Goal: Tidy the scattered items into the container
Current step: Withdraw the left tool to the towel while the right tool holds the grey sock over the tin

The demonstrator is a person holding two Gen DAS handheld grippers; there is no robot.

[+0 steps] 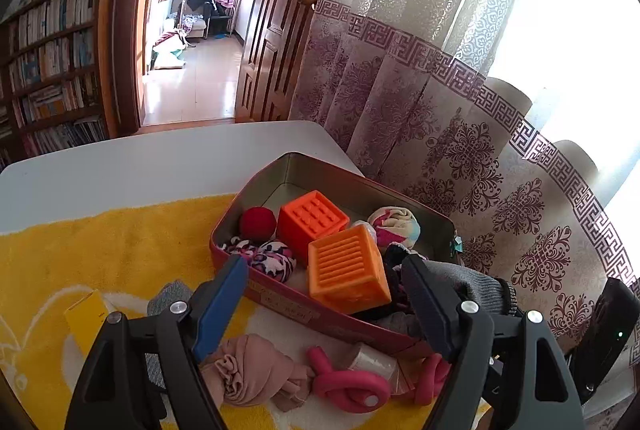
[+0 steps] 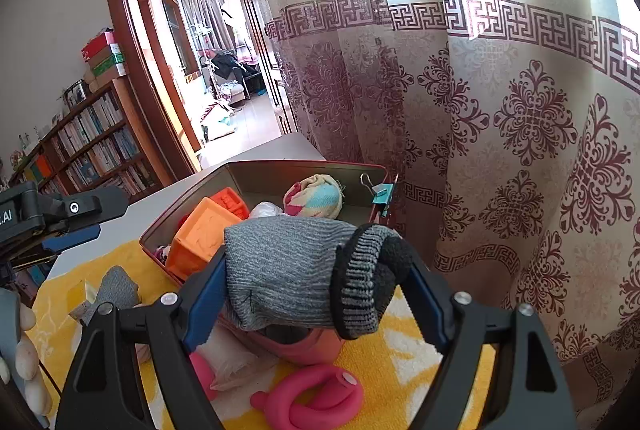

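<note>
On the yellow towel [image 1: 120,254], the left gripper [image 1: 324,302] hangs with jaws spread and empty above a beige knotted cloth [image 1: 248,370] and pink twisted foam tube [image 1: 348,386]. The red metal tin [image 1: 280,294] holds orange ridged cubes [image 1: 348,270] — beside it the right gripper [image 2: 316,286] clamps a grey rolled sock [image 2: 288,270] over the tin's near corner.

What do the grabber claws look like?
Each gripper, left and right, has a black plastic frame with triangle-shaped cut-outs and shiny silver screws. The fingers are flat paddles with blue pads. No cables show. White letters ".AI" mark the left gripper's body in the right view.
</note>
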